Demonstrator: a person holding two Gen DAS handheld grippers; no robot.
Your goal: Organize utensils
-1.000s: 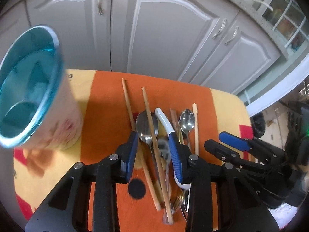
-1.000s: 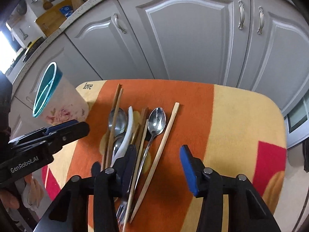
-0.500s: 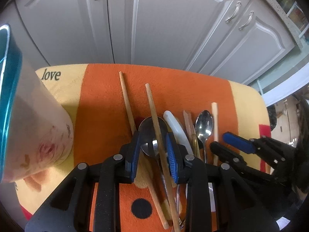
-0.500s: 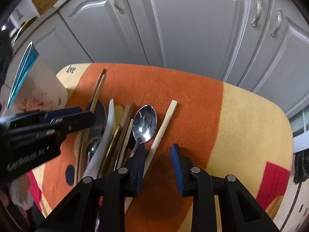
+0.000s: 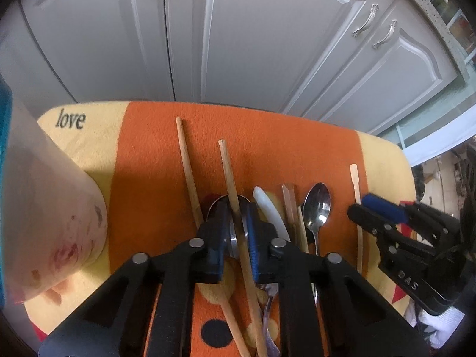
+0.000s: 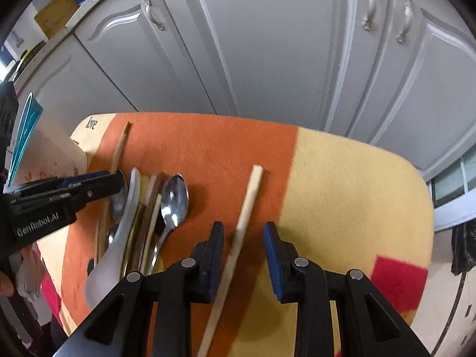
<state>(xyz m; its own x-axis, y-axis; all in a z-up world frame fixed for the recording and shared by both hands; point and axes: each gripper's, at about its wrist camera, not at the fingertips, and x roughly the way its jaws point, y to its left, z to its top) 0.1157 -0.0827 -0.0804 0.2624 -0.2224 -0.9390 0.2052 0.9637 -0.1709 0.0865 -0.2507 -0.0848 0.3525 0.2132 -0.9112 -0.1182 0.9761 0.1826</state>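
1. The cup stood far left of the left gripper.
2. That gripper was narrow around a wooden chopstick running lengthwise between its fingers; contact was unclear.
3. The right gripper was wider, straddling a pale chopstick lying along its reach, untouched, nearest this hand.

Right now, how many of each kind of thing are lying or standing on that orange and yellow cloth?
Metal spoons: 2
White spoon: 1
Chopsticks: 6
Cup: 1
Total: 10, counting only what shows. The lower part of the pile is partly hidden.
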